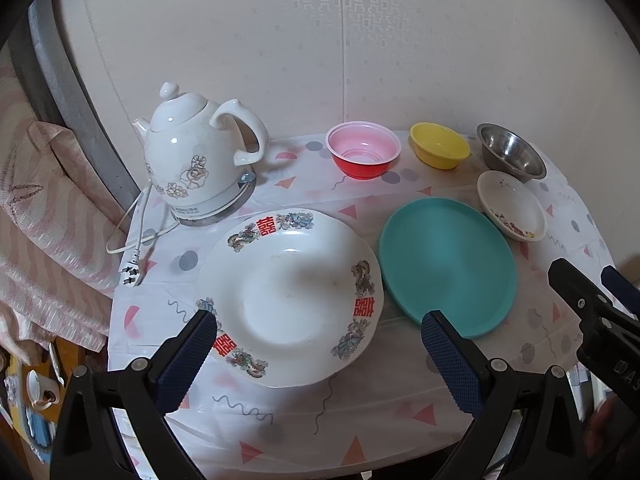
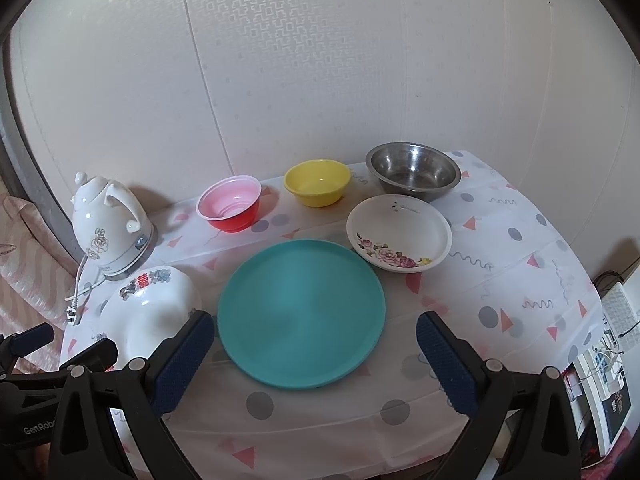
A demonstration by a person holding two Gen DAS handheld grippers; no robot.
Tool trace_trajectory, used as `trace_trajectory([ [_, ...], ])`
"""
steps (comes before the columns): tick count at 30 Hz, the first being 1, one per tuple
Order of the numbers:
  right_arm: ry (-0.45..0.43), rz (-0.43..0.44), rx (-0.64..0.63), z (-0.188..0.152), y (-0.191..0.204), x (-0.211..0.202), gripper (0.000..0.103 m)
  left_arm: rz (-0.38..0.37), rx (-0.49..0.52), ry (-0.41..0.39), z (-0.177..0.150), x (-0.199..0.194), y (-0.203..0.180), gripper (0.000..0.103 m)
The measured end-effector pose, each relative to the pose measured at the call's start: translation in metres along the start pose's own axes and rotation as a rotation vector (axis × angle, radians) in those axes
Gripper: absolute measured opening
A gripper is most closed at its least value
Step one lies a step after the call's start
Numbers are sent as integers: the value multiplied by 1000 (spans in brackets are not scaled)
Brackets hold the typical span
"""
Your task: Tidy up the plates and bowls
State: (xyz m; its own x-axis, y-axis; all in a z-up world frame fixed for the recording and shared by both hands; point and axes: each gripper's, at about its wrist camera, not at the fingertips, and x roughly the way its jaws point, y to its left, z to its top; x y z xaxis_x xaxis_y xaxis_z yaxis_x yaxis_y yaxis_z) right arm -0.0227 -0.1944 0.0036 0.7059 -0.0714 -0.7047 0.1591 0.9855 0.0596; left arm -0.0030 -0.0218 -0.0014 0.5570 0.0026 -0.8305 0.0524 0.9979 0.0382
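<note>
A large white plate with red characters and dragons point(image 1: 288, 296) point(image 2: 152, 308) lies at the table's front left. Right of it sits a flat teal plate point(image 1: 448, 264) point(image 2: 302, 312). A small white floral dish point(image 1: 512, 205) point(image 2: 399, 232) rests behind the teal plate. Along the wall stand a red bowl point(image 1: 363, 155) point(image 2: 230, 208), a yellow bowl point(image 1: 439, 151) point(image 2: 317, 182) and a steel bowl point(image 1: 510, 157) point(image 2: 414, 172). My left gripper point(image 1: 320, 356) hangs open over the white plate's near rim. My right gripper point(image 2: 316, 360) is open above the teal plate's near edge.
A white ceramic kettle point(image 1: 196, 160) point(image 2: 110, 232) with a loose cord point(image 1: 134, 240) stands at the back left. The patterned tablecloth point(image 2: 500, 280) drops off at the right and front. Pink fabric point(image 1: 36, 220) hangs left of the table; boxes point(image 2: 604, 392) sit low at the right.
</note>
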Motion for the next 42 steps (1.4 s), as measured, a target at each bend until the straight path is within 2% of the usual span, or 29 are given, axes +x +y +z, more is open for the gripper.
trace_trajectory([
  [42,21,-12,46,-4,-14,3,103,-35,18,41,1,8,-10,103],
])
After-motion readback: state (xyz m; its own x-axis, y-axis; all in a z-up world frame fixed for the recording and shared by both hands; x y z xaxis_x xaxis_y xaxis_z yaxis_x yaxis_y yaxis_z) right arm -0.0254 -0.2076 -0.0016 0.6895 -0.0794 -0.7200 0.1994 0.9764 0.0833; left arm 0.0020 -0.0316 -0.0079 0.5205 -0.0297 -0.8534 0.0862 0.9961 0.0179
